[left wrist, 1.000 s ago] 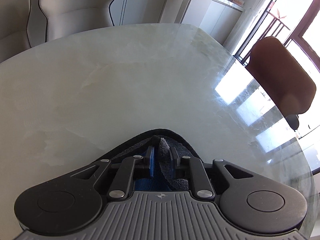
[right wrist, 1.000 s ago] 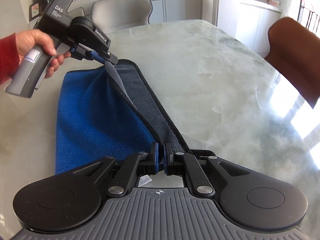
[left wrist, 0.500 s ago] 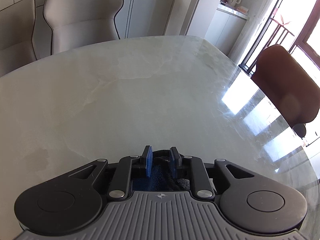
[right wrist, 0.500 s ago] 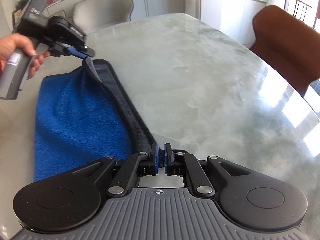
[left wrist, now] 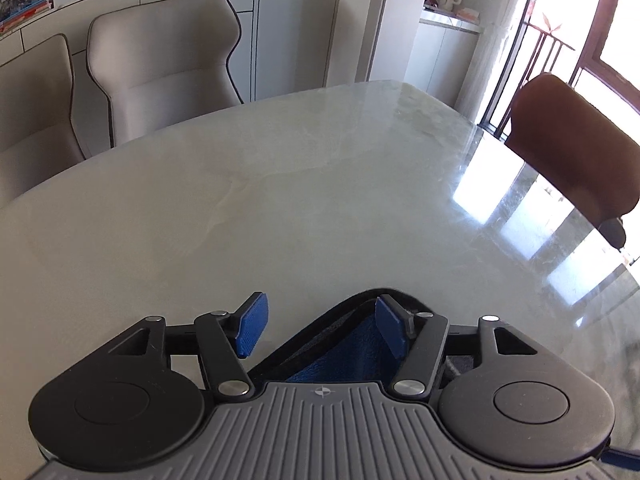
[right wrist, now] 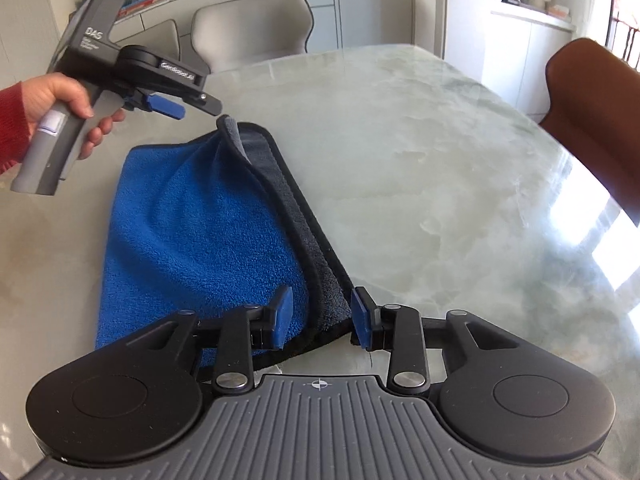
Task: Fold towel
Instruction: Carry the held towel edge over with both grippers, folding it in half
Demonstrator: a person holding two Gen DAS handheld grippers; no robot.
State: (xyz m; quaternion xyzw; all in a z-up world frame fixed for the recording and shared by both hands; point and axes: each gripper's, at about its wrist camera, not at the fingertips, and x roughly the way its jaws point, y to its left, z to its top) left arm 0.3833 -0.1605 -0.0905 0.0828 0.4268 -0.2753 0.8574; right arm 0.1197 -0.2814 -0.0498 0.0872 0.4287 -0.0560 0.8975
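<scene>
Towel (right wrist: 192,236) lies folded on table (right wrist: 440,184), blue face up, grey edge by the right side | left gripper (right wrist: 176,110) wide, just above far corner, holds nothing | right gripper (right wrist: 320,320) wide around near corner, because fold seems laid.

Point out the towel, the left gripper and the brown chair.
towel (right wrist: 192,216): right wrist view, on its blue fleece face.
left gripper (right wrist: 176,110): right wrist view, between its open blue fingertips.
brown chair (left wrist: 576,152): left wrist view, on the backrest.
</scene>
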